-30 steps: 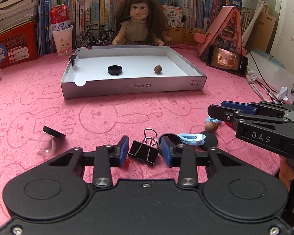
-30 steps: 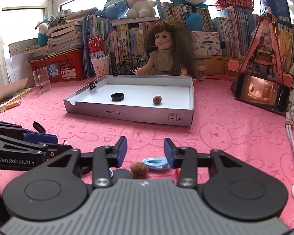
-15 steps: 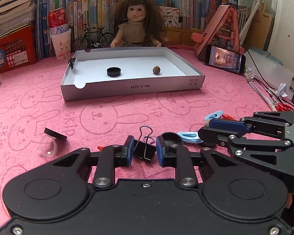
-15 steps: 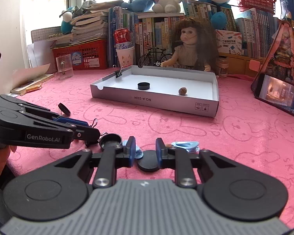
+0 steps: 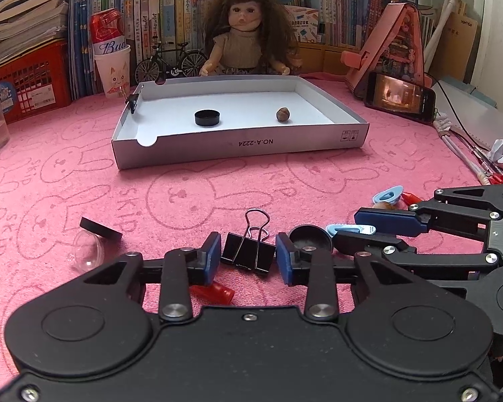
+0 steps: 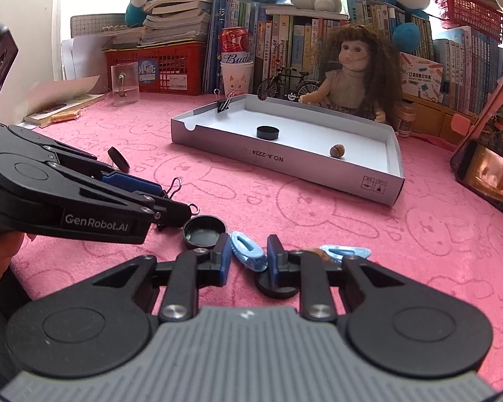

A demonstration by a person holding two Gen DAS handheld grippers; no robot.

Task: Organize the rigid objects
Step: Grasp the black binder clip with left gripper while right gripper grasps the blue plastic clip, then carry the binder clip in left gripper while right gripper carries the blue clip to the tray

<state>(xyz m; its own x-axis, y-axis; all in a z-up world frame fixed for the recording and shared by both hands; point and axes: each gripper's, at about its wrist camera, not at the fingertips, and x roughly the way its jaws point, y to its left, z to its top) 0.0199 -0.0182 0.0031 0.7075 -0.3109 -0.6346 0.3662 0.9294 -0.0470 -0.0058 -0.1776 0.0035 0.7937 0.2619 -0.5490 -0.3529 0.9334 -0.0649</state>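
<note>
The left claw (image 5: 247, 247) has just been opening: its blue pads, which pinched the black binder clip (image 5: 246, 257) half a second ago, now stand just clear of it, so the clip lies on the pink desk (image 5: 218, 184) between open jaws, not held. To its right the right claw (image 6: 249, 249) has swung over from the loose nut (image 6: 318, 251) it straddled a second ago. Its jaws narrowed, then eased slightly wider, and now seem to pinch a light-blue plastic piece (image 6: 251, 256) that is tipped on edge between the pads. Just left of that lies an upturned black cap (image 6: 204, 231), and a second blue piece (image 6: 345, 252) lies to the right beside the nut. Farther off, the white box tray (image 5: 238, 144) already holds a black cap (image 5: 207, 118) and a nut (image 5: 282, 114), with a clip on its left rim. I judge the sorting barely begun: the binder clip needs regripping, while the blue piece looks ready to lift toward the tray.
</note>
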